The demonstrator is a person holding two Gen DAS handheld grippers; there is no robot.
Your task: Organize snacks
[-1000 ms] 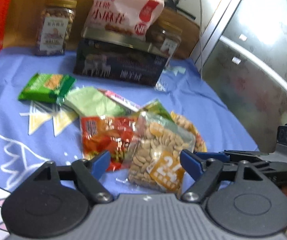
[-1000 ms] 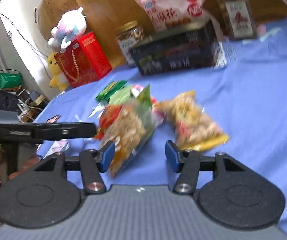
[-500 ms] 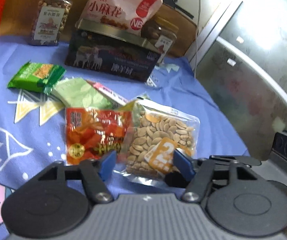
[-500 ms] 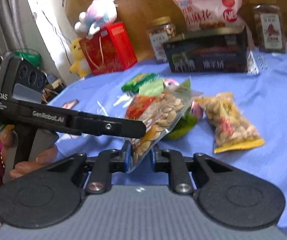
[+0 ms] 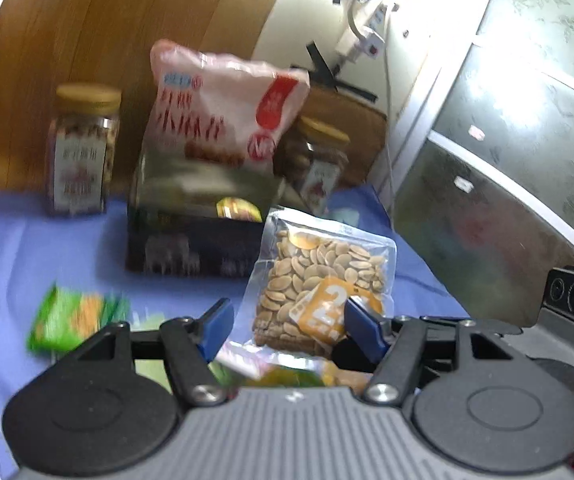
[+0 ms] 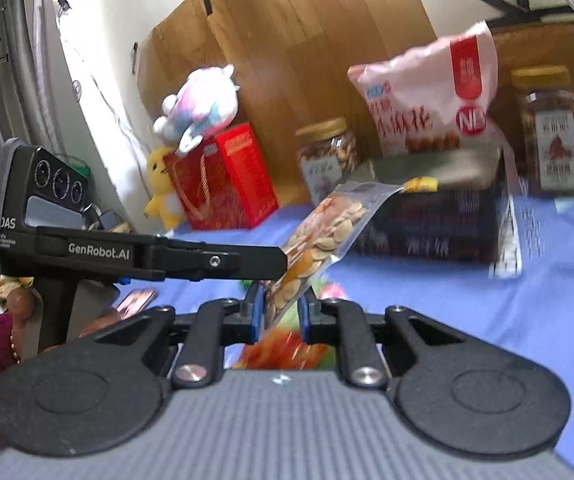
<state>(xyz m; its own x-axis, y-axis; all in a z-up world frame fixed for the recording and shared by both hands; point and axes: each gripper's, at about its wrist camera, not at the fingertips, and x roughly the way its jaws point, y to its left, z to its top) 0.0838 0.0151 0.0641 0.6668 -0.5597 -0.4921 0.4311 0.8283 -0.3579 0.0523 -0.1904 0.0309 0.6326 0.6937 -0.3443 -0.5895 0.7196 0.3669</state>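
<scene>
One seed packet [image 6: 323, 240], light, crinkly, slippery; right tongs [image 6: 281, 312] pinch its lower edge; left tongs [image 5: 287, 328] gape empty beside it.

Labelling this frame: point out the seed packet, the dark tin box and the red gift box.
seed packet [image 5: 319, 276], left wrist view, on its clear seed-filled front.
dark tin box [image 5: 191, 248], left wrist view, on its front wall.
red gift box [image 6: 223, 184], right wrist view, on its front face.
</scene>
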